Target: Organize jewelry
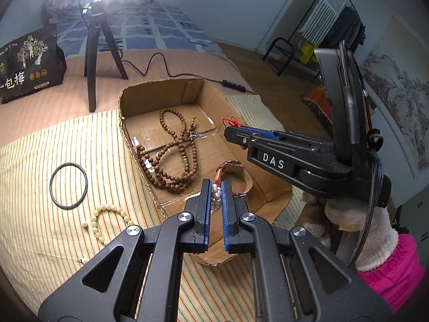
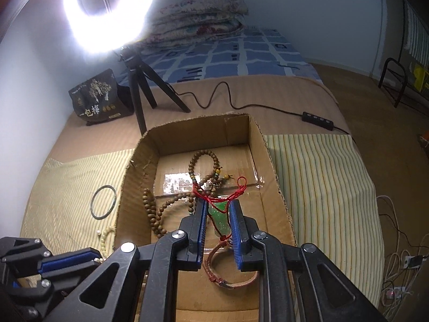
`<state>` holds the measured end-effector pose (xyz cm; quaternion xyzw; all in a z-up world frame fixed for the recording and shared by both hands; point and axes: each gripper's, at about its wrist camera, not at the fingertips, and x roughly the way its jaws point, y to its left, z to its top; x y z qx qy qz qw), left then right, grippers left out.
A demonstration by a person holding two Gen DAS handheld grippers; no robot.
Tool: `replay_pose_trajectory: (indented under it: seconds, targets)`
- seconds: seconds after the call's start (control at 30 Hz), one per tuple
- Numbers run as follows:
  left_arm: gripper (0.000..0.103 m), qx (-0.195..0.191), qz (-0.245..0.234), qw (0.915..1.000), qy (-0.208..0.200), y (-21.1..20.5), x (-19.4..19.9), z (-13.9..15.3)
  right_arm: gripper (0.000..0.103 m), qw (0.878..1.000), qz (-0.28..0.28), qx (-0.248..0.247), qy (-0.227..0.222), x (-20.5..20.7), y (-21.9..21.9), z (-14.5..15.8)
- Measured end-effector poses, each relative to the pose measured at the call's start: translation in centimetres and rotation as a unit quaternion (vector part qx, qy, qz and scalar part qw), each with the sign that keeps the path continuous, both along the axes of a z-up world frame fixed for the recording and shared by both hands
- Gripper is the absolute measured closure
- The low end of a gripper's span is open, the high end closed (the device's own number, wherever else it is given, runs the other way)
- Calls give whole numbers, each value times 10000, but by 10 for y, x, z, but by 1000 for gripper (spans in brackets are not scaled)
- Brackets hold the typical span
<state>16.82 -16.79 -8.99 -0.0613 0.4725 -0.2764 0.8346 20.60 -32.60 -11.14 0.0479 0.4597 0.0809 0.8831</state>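
A cardboard box (image 1: 134,99) (image 2: 139,166) lies on the striped cloth and holds a long brown wooden bead necklace (image 1: 171,158) (image 2: 152,209) and a brown leather bracelet (image 1: 248,185) (image 2: 230,281). My left gripper (image 1: 216,191) is shut on a white pearl bracelet (image 1: 216,196) above the box's near end. My right gripper (image 2: 218,214) is shut on a green jade pendant (image 2: 221,218) with a red cord (image 2: 214,194), held over the box; it also shows in the left wrist view (image 1: 236,131).
On the striped cloth (image 1: 53,241) left of the box lie a dark bangle (image 1: 69,185) (image 2: 103,201) and a cream bead bracelet (image 1: 107,222). A tripod (image 1: 97,53) with a ring light (image 2: 107,8), a black bag (image 1: 26,64) and a cable (image 2: 241,104) stand behind.
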Motion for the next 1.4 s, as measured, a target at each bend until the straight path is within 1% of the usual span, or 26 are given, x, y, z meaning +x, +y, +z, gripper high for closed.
replay_pose_trajectory:
  seconds: [0.13,0.27,0.7,0.77,0.83,0.9,0.97,1.03,1.13,1.23,1.27,1.3,1.33,1.37,1.4]
  targets:
    - [98,117,-24,9999,55,-3,1,-10,88,9999,-41,9,134,5,0,-10]
    - [98,237,-96,9996,109,-8,0,-19,88,9996,-8,-119,248,6,1,-19]
    - [98,341,-102,9992,184,-10,4,-27,86,9993,-73,-166,318,7,-1,-24]
    - [94,377,-94,9991,174,-10,4,-27,77,9994,-92,-174,297,6,-1,-23]
    - [72,374,-67,9992,159,-9,4,-27,75,9994,-109,-182,281,6,-2,-22]
    - [71,362,-54,9992,159,-7,3,-26,72,9994,-128,-184,269,5,-2,-21]
    - [71,389,-52,9991,134,-5,2,-25,59,9994,-158,-219,229,4,-2,-19]
    - [71,425,-55,9990,104,-3,1,-25,51,9993,-197,-271,166,3,-2,-16]
    - [71,452,-38,9989,83,2,-1,-23,47,9993,-240,-275,127,1,-4,-13]
    - [70,479,-30,9988,50,9,-3,-20,35,9991,-300,-288,58,-2,-6,-9]
    - [69,507,-23,9987,15,11,-4,-19,32,9991,-312,-297,30,-3,-6,-8]
    - [64,534,-18,9986,-34,14,-5,-17,30,9991,-318,-298,-2,-4,-5,-6]
    - [60,566,-8,9984,-90,18,-6,-15,27,9991,-320,-287,-31,-6,-5,-4]
    - [60,588,4,9982,-131,21,-7,-14,22,9991,-319,-279,-54,-7,-4,-2]
    - [60,611,25,9980,-176,26,-8,-13,20,9991,-315,-267,-106,-9,-3,0]
